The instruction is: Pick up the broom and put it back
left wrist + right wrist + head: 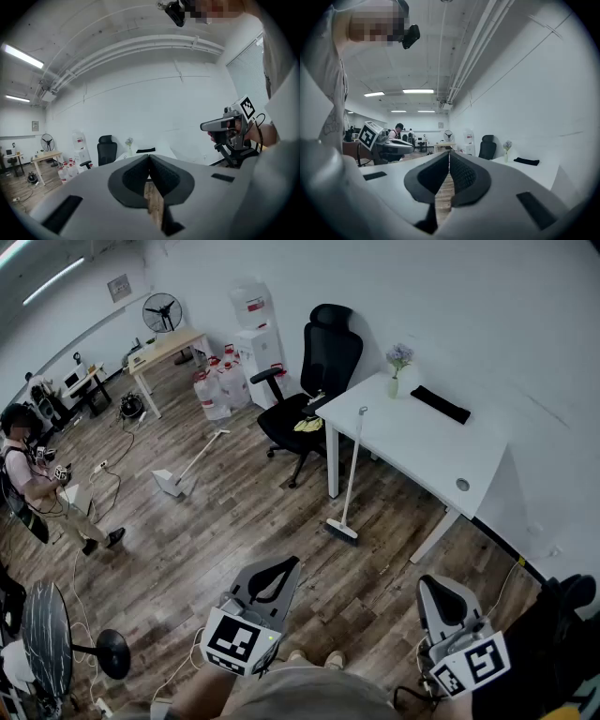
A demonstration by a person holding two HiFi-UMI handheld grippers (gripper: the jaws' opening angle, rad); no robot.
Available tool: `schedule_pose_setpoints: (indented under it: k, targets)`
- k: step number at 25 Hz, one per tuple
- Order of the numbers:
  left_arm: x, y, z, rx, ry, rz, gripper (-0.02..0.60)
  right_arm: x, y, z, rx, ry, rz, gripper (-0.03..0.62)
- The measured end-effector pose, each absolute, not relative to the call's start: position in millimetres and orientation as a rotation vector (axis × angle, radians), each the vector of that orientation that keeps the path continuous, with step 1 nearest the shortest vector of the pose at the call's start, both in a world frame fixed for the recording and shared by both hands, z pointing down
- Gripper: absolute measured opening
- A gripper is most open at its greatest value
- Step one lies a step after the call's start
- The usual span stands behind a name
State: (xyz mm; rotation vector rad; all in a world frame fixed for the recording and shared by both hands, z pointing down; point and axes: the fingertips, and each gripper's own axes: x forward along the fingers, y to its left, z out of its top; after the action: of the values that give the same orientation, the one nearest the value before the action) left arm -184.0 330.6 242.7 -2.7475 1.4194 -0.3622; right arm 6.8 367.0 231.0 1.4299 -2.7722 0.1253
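Being clenched on nothing, the left gripper (277, 570) and right gripper (433, 589) are held well apart from the broom (351, 474), which is propped against the table (427, 451); the approach is judged pending, and its handle must be reached first.

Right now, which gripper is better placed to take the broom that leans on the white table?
Probably the left gripper: it points toward the broom and looks slightly nearer than the right gripper. Both are shut and empty.

Left claw (149, 159) closed, empty (chair (106, 149) probably beyond).
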Motion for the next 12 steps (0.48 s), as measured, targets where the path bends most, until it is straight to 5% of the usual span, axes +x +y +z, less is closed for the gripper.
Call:
schedule_pose_setpoints:
  k: [12]
  targets:
    - [-177,333,246,-2.730,1.413,-0.391,0.015,20,365,235,1.455,-2.789,0.168,0.032]
